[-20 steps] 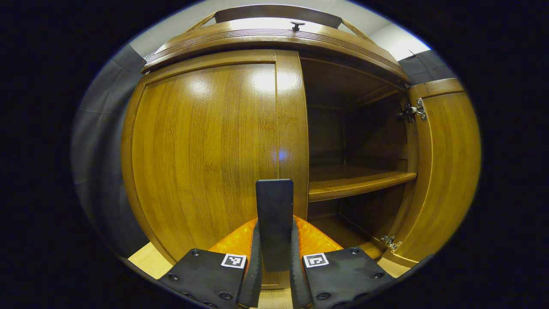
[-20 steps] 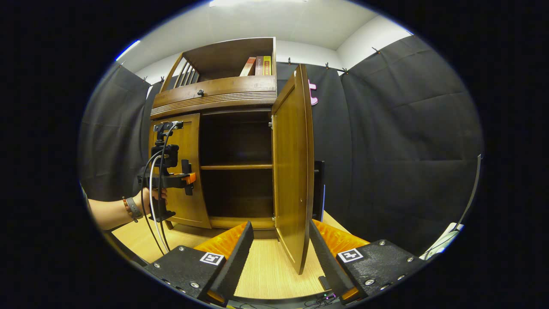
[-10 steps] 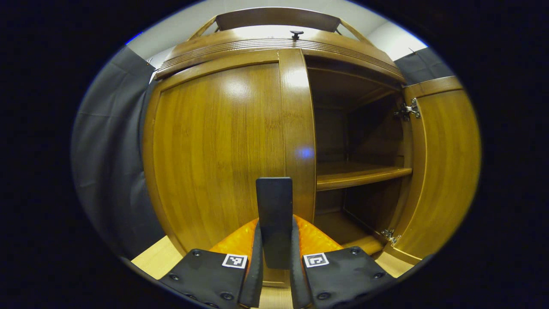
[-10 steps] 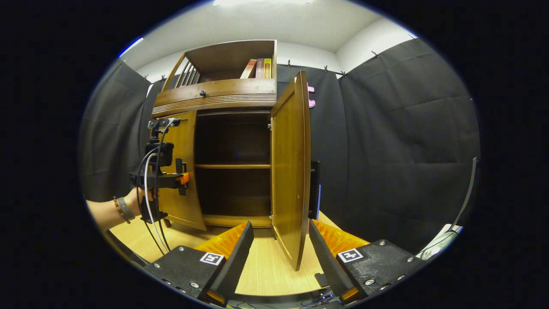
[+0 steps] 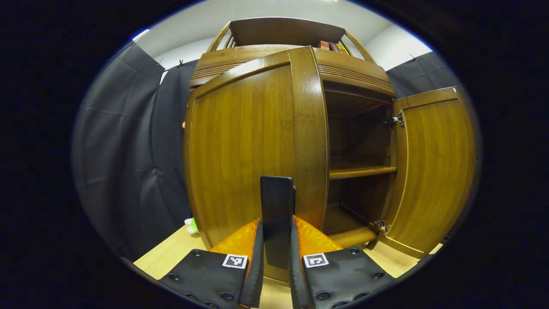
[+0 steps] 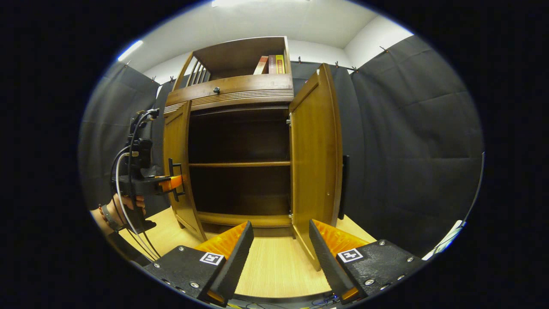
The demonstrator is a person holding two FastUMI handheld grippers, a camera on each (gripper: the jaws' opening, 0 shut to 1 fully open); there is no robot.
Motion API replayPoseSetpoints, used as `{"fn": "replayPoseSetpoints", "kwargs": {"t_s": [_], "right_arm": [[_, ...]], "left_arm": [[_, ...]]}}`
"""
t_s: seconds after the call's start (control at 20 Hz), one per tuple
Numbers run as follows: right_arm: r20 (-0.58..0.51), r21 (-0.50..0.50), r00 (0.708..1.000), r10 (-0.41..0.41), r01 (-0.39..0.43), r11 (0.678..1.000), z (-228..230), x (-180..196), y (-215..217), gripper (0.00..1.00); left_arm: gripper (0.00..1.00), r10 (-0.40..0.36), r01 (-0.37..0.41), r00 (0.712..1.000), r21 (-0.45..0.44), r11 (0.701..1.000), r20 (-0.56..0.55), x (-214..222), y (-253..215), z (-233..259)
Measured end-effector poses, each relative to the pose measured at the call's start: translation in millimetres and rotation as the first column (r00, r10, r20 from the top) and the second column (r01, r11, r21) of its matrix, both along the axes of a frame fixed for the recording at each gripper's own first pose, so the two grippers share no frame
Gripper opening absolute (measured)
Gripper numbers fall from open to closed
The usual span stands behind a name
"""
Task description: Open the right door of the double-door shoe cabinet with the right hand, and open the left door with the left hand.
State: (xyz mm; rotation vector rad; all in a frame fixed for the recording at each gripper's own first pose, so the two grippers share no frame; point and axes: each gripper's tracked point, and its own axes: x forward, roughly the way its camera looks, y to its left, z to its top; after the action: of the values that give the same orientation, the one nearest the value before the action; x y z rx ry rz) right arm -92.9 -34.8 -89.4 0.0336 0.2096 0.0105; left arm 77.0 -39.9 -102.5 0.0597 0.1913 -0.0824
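The left tongs are clenched on the dark handle of the left door, which stands partly swung out from the shoe cabinet. The right door stands wide open, and the right tongs hang released, apart from it. I'd pull along the hinge's arc, probably without twisting the wrist.
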Motion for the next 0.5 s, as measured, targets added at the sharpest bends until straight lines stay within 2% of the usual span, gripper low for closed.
{"fn": "replayPoseSetpoints", "kwargs": {"t_s": [0.2,0.4,0.5], "right_arm": [[-0.009,0.003,0.999,0.035,-0.035,0.999,-5,4,12,0.81],[-0.012,0.02,0.998,0.068,-0.067,0.998,-7,5,23,0.81],[-0.017,0.023,0.996,0.091,-0.091,0.996,-9,5,34,0.81]], "left_arm": [[0.33,0.026,-0.026,1.0,-0.008,1.0,-0.01,-23,27,5],[0.33,0.077,-0.077,0.997,0.019,0.997,0.007,-44,55,9],[0.3,0.086,-0.086,0.996,0.002,0.996,0.013,-50,68,13]]}}
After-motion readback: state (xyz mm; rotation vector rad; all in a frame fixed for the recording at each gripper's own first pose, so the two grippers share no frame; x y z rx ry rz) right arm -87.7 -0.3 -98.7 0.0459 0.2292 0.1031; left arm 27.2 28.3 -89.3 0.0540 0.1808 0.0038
